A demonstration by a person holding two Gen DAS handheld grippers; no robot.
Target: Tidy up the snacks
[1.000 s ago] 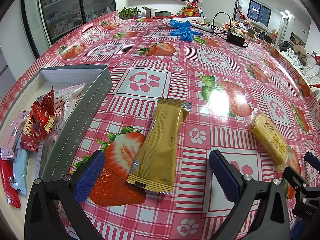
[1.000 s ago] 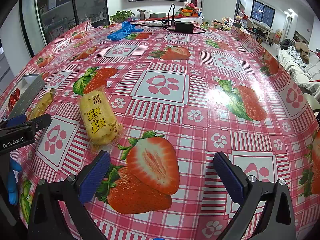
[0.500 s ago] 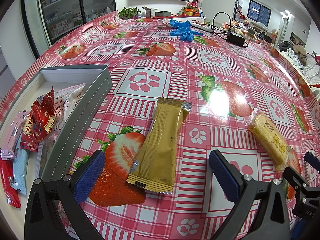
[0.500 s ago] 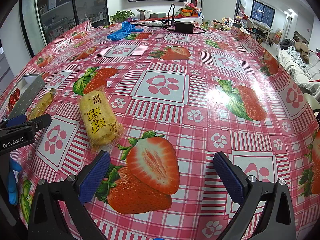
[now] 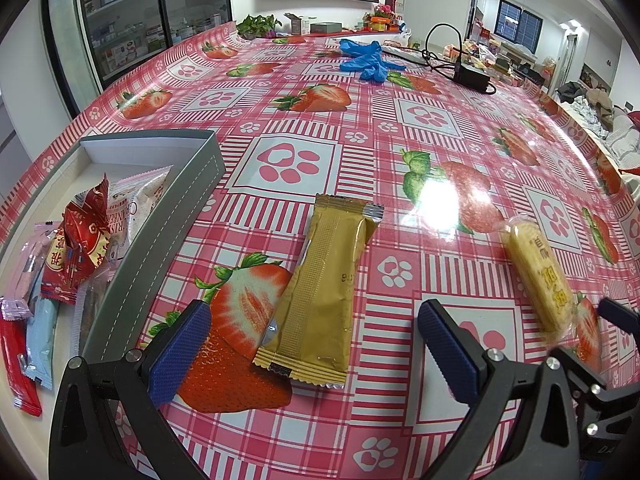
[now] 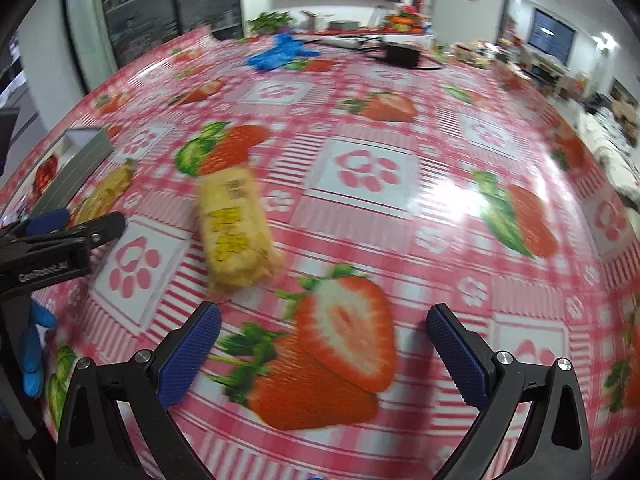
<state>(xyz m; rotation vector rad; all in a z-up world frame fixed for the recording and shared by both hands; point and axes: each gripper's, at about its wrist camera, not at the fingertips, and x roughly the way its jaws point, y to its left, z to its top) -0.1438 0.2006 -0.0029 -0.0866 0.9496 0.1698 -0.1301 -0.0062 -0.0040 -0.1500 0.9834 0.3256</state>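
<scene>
A gold snack packet [image 5: 324,292] lies flat on the strawberry tablecloth, its near end between the wide-apart fingers of my open left gripper [image 5: 312,344]. A yellow rice-cracker pack [image 5: 540,276] rests to the right; in the right wrist view this yellow pack [image 6: 234,228] lies ahead and left of my open, empty right gripper [image 6: 324,344]. The grey tray [image 5: 156,240] at the left holds several wrapped snacks [image 5: 80,240]. The gold packet [image 6: 106,192] and the grey tray [image 6: 76,168] also show blurred at far left.
Blue gloves [image 5: 368,60] and a black power adapter with cable [image 5: 468,76] sit at the table's far end, with a plant [image 5: 258,26] behind. A blue-gloved hand [image 6: 34,352] holds the left gripper's body [image 6: 60,248]. Cabinets stand left, a sofa right.
The left view is unchanged. The right gripper has moved forward and swung left; its view is now motion-blurred and the yellow pack sits closer to its centre.
</scene>
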